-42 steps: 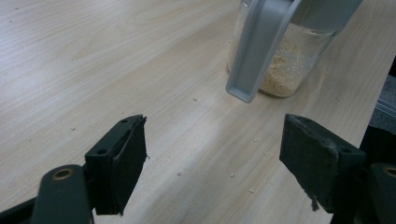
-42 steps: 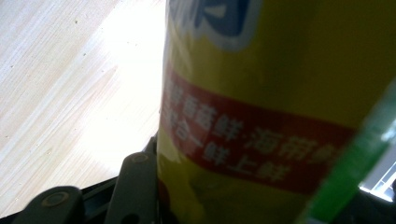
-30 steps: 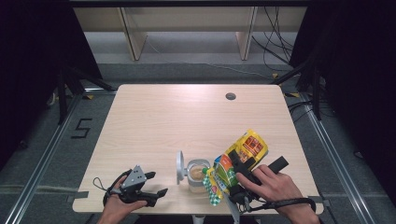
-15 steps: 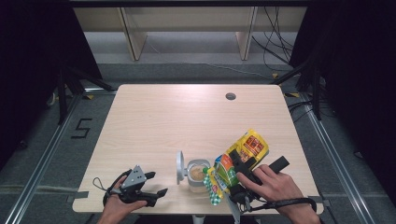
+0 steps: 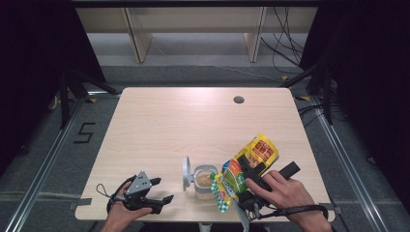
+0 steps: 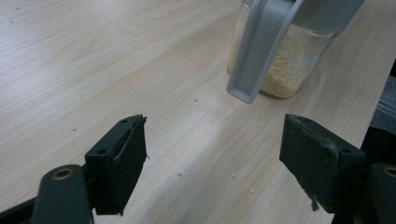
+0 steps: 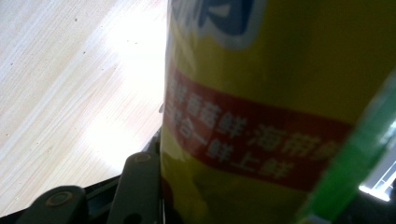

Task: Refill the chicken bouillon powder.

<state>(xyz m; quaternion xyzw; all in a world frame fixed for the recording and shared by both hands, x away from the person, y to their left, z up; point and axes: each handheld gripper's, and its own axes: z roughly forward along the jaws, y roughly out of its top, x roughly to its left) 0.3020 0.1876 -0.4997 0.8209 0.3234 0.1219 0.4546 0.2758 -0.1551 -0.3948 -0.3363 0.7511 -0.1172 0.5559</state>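
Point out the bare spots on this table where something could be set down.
The far half of the table, from the round hole leftward, is bare. So is the left side, beyond the left hand-held gripper. It is crowded near the front edge: open jar, yellow packet and right hand-held gripper sit close together.

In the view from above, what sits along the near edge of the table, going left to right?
Left gripper → open jar lid → glass jar → green and yellow packet, held in the right gripper.

Floor marking (image 5: 84,133): "5". Yellow pouch (image 7: 280,93): red band, Chinese characters.
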